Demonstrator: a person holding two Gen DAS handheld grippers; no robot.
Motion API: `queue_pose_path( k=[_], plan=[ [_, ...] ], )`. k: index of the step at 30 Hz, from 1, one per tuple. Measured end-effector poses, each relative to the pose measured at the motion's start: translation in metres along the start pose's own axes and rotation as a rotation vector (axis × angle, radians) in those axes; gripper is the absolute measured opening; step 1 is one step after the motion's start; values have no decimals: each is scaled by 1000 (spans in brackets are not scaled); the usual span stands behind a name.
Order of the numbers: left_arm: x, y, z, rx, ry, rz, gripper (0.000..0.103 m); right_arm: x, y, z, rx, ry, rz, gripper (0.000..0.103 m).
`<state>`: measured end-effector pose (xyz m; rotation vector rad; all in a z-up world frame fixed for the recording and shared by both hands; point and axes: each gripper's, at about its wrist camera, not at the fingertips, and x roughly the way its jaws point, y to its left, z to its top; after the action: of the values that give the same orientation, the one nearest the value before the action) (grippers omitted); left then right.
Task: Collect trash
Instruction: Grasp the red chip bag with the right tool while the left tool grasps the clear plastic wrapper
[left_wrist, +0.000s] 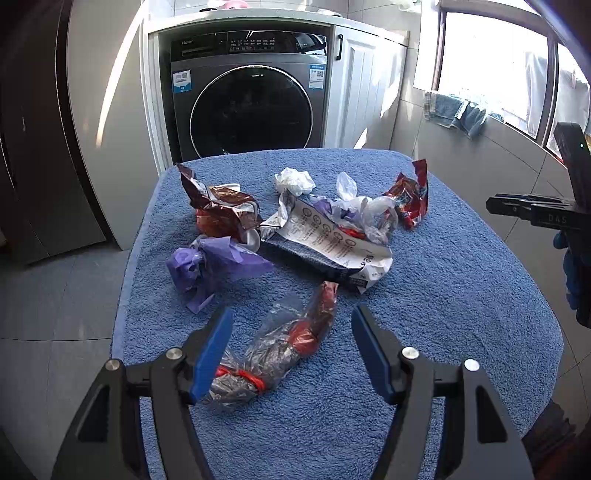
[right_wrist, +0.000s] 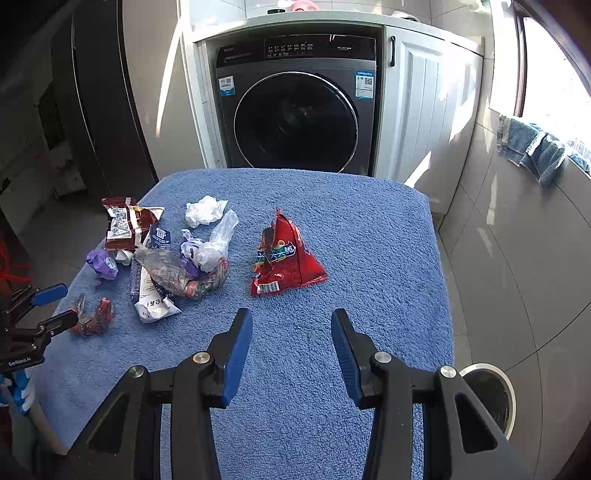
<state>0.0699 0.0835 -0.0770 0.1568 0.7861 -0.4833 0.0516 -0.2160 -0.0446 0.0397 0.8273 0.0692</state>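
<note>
Trash lies on a blue towel-covered table (left_wrist: 443, 295). My left gripper (left_wrist: 291, 321) is open, its jaws on either side of a clear plastic wrapper with red bits (left_wrist: 280, 347), also in the right wrist view (right_wrist: 92, 317). Beyond lie a purple bag (left_wrist: 210, 262), a brown foil wrapper (left_wrist: 218, 206), a white printed wrapper (left_wrist: 332, 243), a white tissue ball (left_wrist: 295, 181) and a red snack bag (left_wrist: 410, 195). My right gripper (right_wrist: 291, 325) is open and empty, just short of the red snack bag (right_wrist: 288, 258). The left gripper (right_wrist: 51, 306) shows at the left edge.
A dark washing machine (left_wrist: 247, 103) stands in a white cabinet (left_wrist: 365, 85) behind the table. A round bin (right_wrist: 491, 395) sits on the floor to the right of the table. A blue cloth (right_wrist: 535, 151) hangs on the window ledge.
</note>
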Motion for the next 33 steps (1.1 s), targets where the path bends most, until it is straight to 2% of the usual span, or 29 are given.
queue_pose_path(
  k=[3,5,12,14,17,19,20,21,22,24,27,33],
  plan=[
    [9,9,-7,15,34,-15,65,16,3,7,-9,10,17,46],
    [15,9,-10,35,54,-32,65,26,2,15,-6,8,22,55],
    [39,6,-20,56,128,-51,64,67,-1,45,-17,20,23,60],
    [43,7,-23,54,143,-53,60,80,-1,51,-25,25,23,63],
    [44,8,-23,55,140,-42,50,99,-2,53,-29,43,19,67],
    [43,11,-21,37,138,-47,35,110,-4,52,-28,58,26,67],
    [43,11,-19,26,137,-51,31,115,-5,50,-26,67,26,67],
    [43,12,-19,18,137,-54,22,119,-6,49,-25,75,27,67],
    [43,11,-18,12,137,-54,17,122,-7,47,-24,83,31,67],
    [40,9,-16,4,130,-51,15,125,-8,43,-25,92,29,61],
    [35,3,-13,1,120,-55,13,123,-11,39,-22,90,52,39],
    [20,-19,1,14,81,-55,12,92,-16,28,-33,48,119,23]
  ],
)
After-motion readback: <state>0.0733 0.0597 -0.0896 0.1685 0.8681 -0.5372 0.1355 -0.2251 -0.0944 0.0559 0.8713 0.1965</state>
